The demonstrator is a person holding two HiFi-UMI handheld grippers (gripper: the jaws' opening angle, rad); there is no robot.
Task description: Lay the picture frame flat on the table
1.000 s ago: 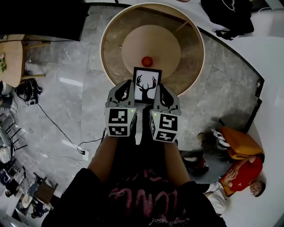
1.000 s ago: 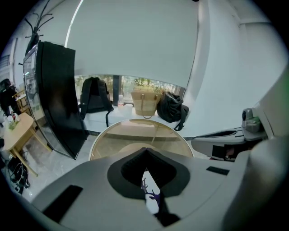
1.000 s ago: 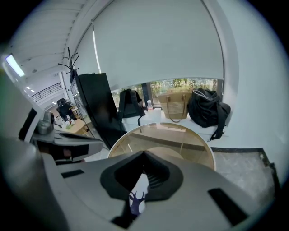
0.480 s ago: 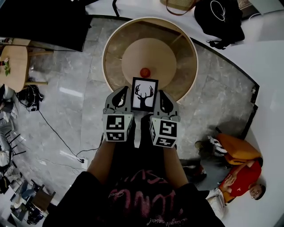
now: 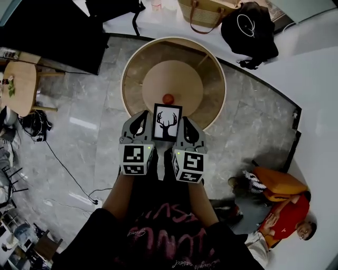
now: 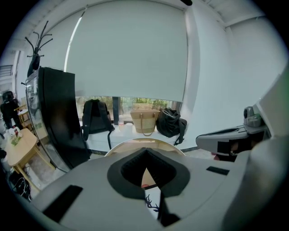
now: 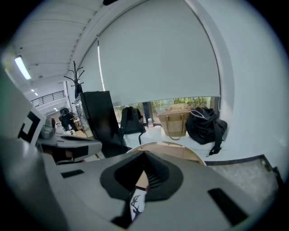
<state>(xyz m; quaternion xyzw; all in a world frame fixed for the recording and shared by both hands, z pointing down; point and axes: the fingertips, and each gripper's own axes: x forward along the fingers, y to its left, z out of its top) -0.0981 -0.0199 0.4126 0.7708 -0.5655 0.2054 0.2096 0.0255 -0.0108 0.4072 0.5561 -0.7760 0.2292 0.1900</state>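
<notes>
Black picture frame (image 5: 167,122) between left gripper (image 5: 142,120) and right gripper (image 5: 186,125)

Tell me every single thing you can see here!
picture frame: one, black with a deer picture, held between both claws at the round table's near edge
round table: one, light wood, middle
small ball: one, red, on the round table behind the frame
woven bag: one, tan, on the white ledge at the back
black bag: one, black, right of the woven bag
small table: one, light wood, far left
person on the floor: one, red top, bottom right
left claw: one, grey, shut on the frame's left side
right claw: one, grey, shut on its right side
</notes>
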